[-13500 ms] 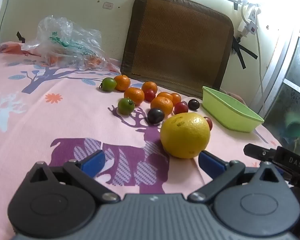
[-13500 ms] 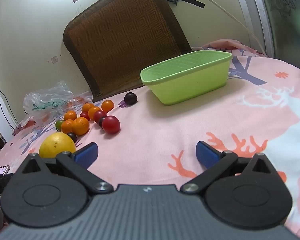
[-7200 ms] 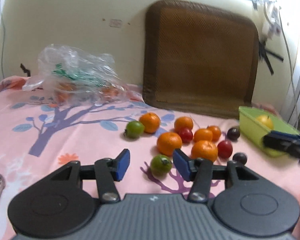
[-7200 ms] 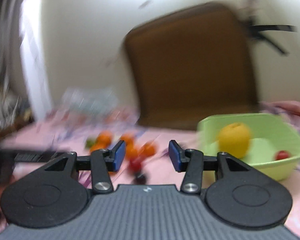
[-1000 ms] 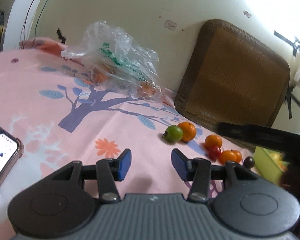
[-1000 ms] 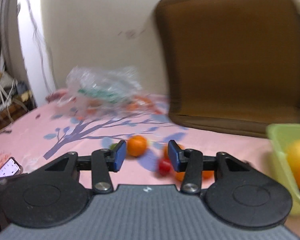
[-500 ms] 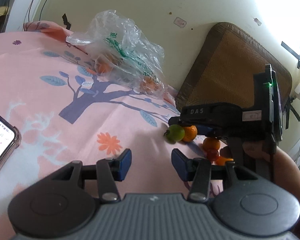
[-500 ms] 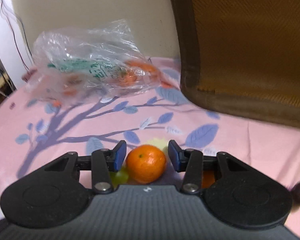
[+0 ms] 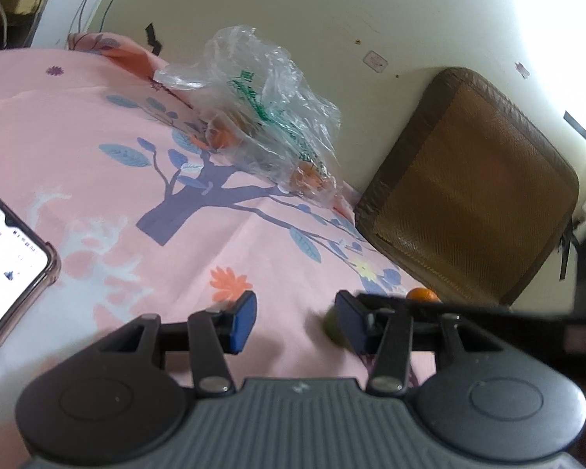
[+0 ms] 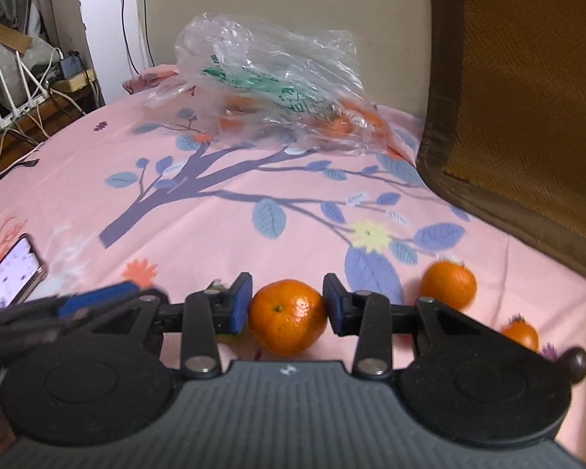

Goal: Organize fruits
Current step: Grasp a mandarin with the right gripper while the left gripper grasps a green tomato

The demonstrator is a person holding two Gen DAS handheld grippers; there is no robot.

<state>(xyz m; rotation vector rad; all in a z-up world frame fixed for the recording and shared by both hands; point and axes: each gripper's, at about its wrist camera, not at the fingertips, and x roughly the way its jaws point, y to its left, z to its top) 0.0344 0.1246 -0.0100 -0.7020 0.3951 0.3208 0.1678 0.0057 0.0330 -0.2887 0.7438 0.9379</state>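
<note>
Several oranges sit inside the plastic bag

You see a pink sheet with a purple tree and blue leaves on it. A crinkly clear bag lies on the sheet near the wall. A brown mat leans on the wall beside the bag. A phone with a lit screen lies on the sheet. White cords sit on a low shelf beside the bed.
</note>
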